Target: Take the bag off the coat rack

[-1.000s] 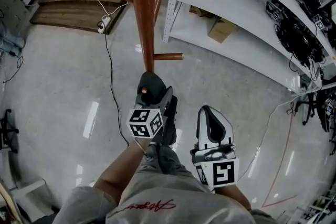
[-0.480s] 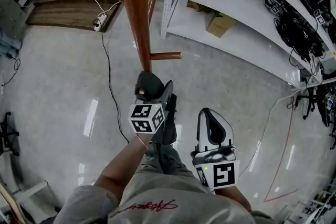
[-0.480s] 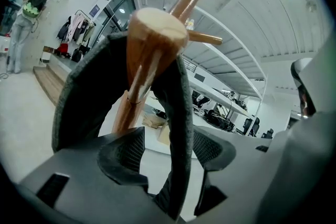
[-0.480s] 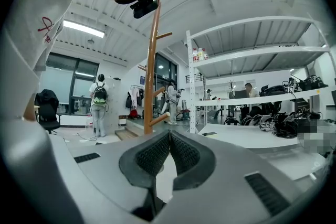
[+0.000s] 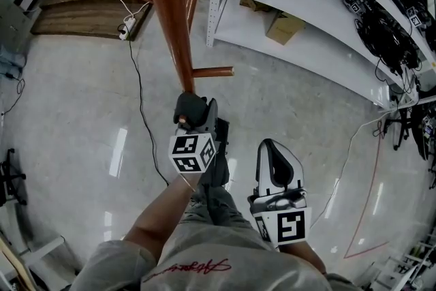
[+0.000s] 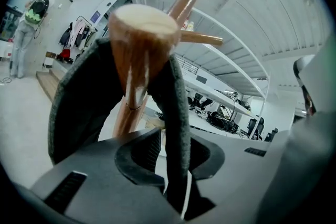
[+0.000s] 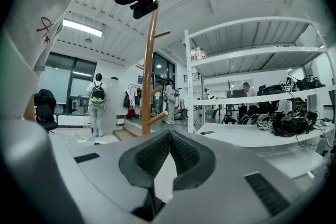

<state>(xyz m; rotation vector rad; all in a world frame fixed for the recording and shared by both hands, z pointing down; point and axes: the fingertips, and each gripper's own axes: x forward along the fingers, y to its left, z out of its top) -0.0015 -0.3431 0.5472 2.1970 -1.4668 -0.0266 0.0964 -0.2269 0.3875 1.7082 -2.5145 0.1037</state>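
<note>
My left tool point(image 6: 170, 153) has just been closing. Its jaws now clamp the bag strap point(image 6: 176, 97), a dark grey felt-like band that runs down between the pads. The strap is looped over the blunt end of a peg point(image 6: 144, 29) on the wooden coat rack point(image 5: 165, 7), so the bag hangs on the rack, right in front of this tool. In the head view the strap caps the peg tip just ahead of the left tool's marker cube. I cannot make out the bag's body. My right tool point(image 7: 169, 138) hangs beside the left one, apart from the rack, with its jaws pressed together on nothing. White shelving point(image 5: 306, 44) stands to the right over the glossy floor point(image 5: 82, 112).
</note>
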